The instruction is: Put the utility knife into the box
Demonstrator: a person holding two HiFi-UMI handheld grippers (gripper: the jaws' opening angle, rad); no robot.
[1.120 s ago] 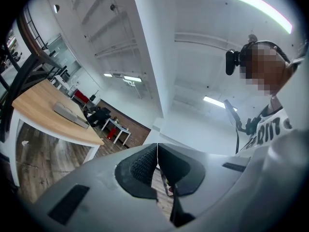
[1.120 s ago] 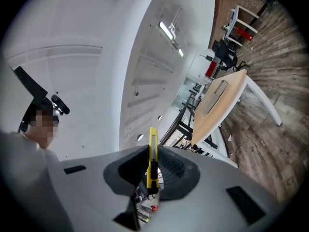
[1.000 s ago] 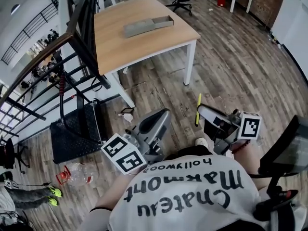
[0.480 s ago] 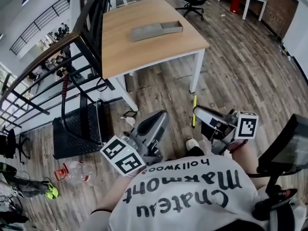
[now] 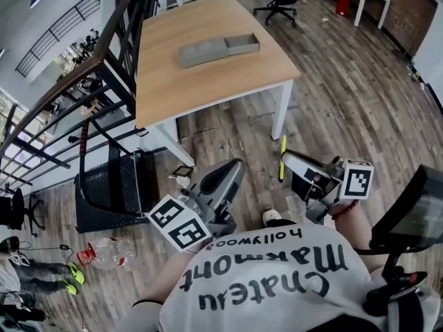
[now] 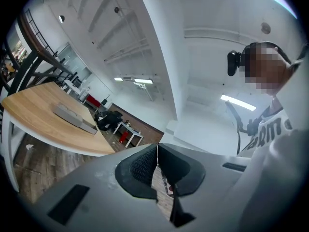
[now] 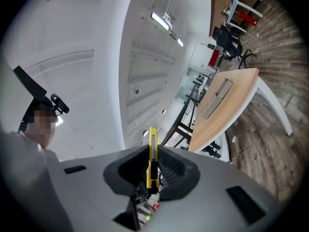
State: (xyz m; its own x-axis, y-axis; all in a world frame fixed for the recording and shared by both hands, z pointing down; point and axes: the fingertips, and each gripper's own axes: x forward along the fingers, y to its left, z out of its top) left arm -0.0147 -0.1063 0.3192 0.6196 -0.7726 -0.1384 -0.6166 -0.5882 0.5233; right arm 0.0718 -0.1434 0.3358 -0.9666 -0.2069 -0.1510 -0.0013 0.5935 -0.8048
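Utility knife, slim, long, bright yellow

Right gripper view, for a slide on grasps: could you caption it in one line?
Right gripper shut on a yellow utility knife, wooden table and grey box beyond.

Pale, smooth wood-grain desk on white painted legs. Flat grey box toward its far edge: matt, cardboard-like. Yellow plastic utility knife: glossy body with a black slider. Right tongs and left tongs: matt grey plastic shells, lightly scuffed, with black ribbed pads that look like rubber. Floor: worn brown wood planks, low sheen.
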